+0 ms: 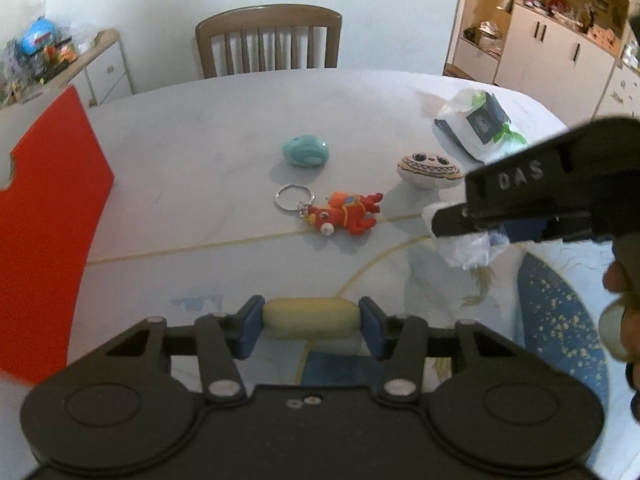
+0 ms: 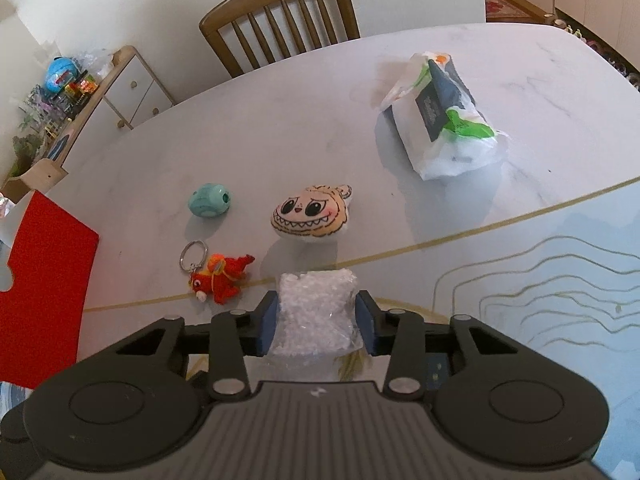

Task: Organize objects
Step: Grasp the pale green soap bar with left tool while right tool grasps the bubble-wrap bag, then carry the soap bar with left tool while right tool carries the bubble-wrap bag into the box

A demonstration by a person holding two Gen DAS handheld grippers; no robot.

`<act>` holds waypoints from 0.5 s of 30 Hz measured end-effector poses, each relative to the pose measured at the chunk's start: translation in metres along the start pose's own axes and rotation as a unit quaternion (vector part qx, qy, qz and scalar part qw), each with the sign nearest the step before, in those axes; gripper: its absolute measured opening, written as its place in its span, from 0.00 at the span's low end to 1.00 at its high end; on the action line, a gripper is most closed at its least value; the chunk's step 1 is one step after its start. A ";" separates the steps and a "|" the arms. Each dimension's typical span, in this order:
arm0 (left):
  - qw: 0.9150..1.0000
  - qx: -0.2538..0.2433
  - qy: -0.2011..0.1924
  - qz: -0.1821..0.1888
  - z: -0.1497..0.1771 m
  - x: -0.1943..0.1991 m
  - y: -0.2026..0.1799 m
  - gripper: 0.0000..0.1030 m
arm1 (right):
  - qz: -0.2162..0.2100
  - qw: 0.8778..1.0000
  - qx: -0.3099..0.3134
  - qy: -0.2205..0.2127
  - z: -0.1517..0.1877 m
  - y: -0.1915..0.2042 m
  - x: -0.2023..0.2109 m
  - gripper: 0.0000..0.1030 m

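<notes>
Both grippers are holding small items above the pale marble-look table (image 2: 280,112).

The left gripper (image 1: 309,320) is clenching a pale yellow oblong foam piece (image 1: 309,317) crosswise between its blue pads, while the right gripper (image 2: 316,312) is squeezing a clear plastic bag of white granules (image 2: 316,304) near the table's gold inlay line. Just beyond them, a red rubber horse keychain with a metal ring (image 2: 218,278) is lying flat, with a cream plush grinning monster face (image 2: 310,216) beside it and a teal egg-shaped toy (image 2: 210,202) farther back. A white plastic bag around a dark box (image 2: 440,120) is sitting to the right, and a red cardboard panel (image 2: 44,280) is standing at the left edge, with a wooden slatted chair (image 2: 280,20) behind the table.
</notes>
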State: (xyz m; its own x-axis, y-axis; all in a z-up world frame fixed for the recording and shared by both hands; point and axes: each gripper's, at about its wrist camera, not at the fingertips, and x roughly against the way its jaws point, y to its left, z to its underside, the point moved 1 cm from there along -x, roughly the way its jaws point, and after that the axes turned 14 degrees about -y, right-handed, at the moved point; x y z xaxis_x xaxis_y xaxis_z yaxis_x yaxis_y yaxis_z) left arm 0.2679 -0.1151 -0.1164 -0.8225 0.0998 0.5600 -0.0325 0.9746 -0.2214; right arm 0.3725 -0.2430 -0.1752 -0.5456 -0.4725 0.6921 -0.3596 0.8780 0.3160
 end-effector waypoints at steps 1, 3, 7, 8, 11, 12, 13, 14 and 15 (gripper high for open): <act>1.000 0.007 0.001 0.003 -0.001 0.003 0.001 0.48 | -0.001 1.000 -0.001 0.000 0.001 0.001 0.003 0.38; 1.000 0.014 0.001 0.006 -0.004 0.010 0.002 0.48 | -0.004 1.000 0.003 -0.004 0.002 0.004 0.012 0.38; 0.999 0.029 -0.004 0.022 -0.013 0.028 0.006 0.48 | -0.015 1.000 0.007 -0.006 0.003 0.010 0.032 0.38; 0.999 0.029 -0.005 0.022 -0.015 0.033 0.006 0.48 | -0.018 1.000 0.009 -0.006 0.003 0.012 0.038 0.38; 0.999 0.039 -0.005 0.021 -0.020 0.045 0.011 0.48 | -0.023 1.000 0.013 -0.010 0.005 0.018 0.054 0.38; 0.999 0.042 -0.005 0.019 -0.022 0.049 0.012 0.48 | -0.024 1.000 0.013 -0.011 0.006 0.020 0.059 0.38; 0.999 0.045 -0.007 0.019 -0.023 0.053 0.013 0.48 | -0.026 1.000 0.013 -0.013 0.006 0.022 0.064 0.38; 0.999 0.047 -0.009 0.020 -0.025 0.058 0.014 0.48 | -0.026 0.999 0.014 -0.016 0.007 0.025 0.071 0.38; 0.999 0.049 -0.011 0.021 -0.026 0.063 0.014 0.48 | -0.028 0.999 0.015 -0.019 0.007 0.028 0.076 0.38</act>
State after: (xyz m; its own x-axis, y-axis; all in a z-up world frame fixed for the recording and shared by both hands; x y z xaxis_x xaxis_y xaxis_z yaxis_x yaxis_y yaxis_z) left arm 0.2302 -0.0898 -0.0633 -0.8360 0.1357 0.5316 -0.0512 0.9455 -0.3217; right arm 0.3153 -0.2552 -0.1183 -0.5518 -0.5243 0.6486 -0.4122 0.8475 0.3344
